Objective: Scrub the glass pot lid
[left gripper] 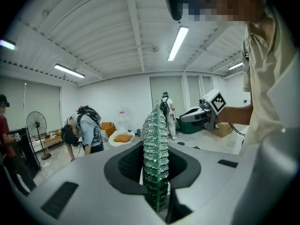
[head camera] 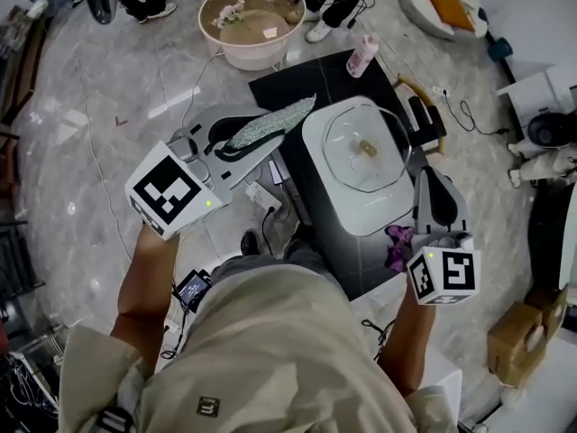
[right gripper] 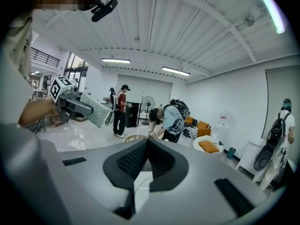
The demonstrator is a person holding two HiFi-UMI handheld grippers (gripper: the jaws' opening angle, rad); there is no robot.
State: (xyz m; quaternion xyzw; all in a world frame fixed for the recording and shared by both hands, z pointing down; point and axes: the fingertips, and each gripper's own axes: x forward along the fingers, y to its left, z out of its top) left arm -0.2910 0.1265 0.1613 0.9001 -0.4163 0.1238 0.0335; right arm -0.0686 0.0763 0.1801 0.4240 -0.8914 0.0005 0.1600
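The glass pot lid (head camera: pixel 365 148) lies knob-up on a white rounded tray (head camera: pixel 335 207) on the black table. My left gripper (head camera: pixel 236 140) is shut on a silver-green scrubbing sponge (head camera: pixel 271 123), held up left of the lid and apart from it. In the left gripper view the sponge (left gripper: pixel 156 144) stands edge-on between the jaws. My right gripper (head camera: pixel 434 190) is raised at the tray's right edge. Its jaws meet with nothing between them (right gripper: pixel 146 146). Both gripper views point across the room, so neither shows the lid.
A pink bottle (head camera: pixel 362 55) stands at the black table's (head camera: pixel 317 79) far end. A round beige basin (head camera: pixel 251 22) sits on the floor beyond. Cables trail left of the table. A purple item (head camera: pixel 397 247) lies near the tray. Several people stand around the room.
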